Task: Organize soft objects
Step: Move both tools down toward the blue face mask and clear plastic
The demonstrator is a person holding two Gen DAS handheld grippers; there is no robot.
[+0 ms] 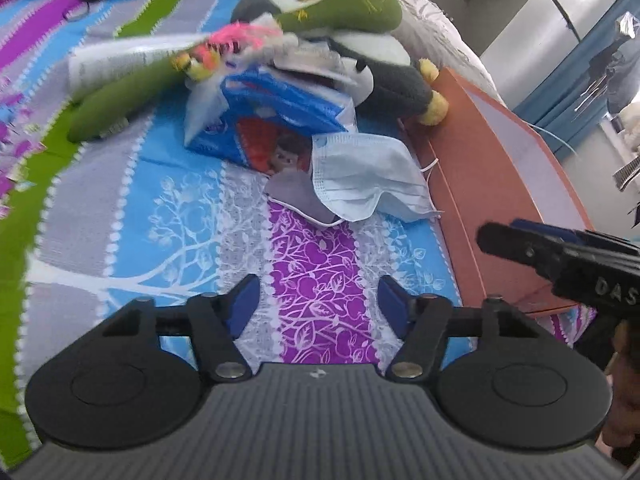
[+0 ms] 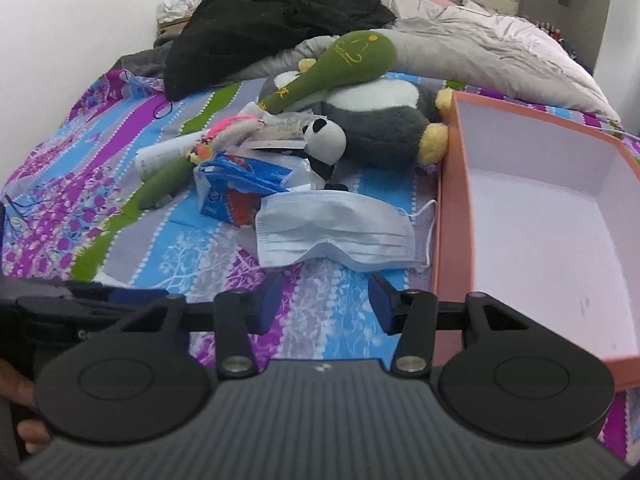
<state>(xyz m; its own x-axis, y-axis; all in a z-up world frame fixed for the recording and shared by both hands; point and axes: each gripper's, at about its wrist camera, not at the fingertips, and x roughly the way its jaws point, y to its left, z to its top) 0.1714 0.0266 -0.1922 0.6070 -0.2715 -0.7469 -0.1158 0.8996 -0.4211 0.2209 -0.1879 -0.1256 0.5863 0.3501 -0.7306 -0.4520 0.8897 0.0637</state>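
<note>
A pale blue face mask (image 1: pixel 362 178) (image 2: pixel 340 234) lies flat on the patterned bedspread, just left of an orange box (image 1: pixel 476 184) (image 2: pixel 452 200) with a white inside. Behind it sit a blue plastic packet (image 1: pixel 276 120) (image 2: pixel 240 184), a small panda plush (image 2: pixel 322 142), a grey penguin plush (image 1: pixel 400 80) (image 2: pixel 384 124) and green stuffed sticks (image 1: pixel 352 12) (image 2: pixel 340 68). My left gripper (image 1: pixel 318 304) hovers open over the purple stripe, short of the mask. Close in front of the mask my right gripper (image 2: pixel 322 300) is open too. Neither one has anything between its fingers.
A black garment (image 2: pixel 264 24) and a grey quilt (image 2: pixel 480 48) lie heaped at the back of the bed. The right gripper (image 1: pixel 560 264) shows at the right edge of the left wrist view, over the box's near corner. A white wall stands behind.
</note>
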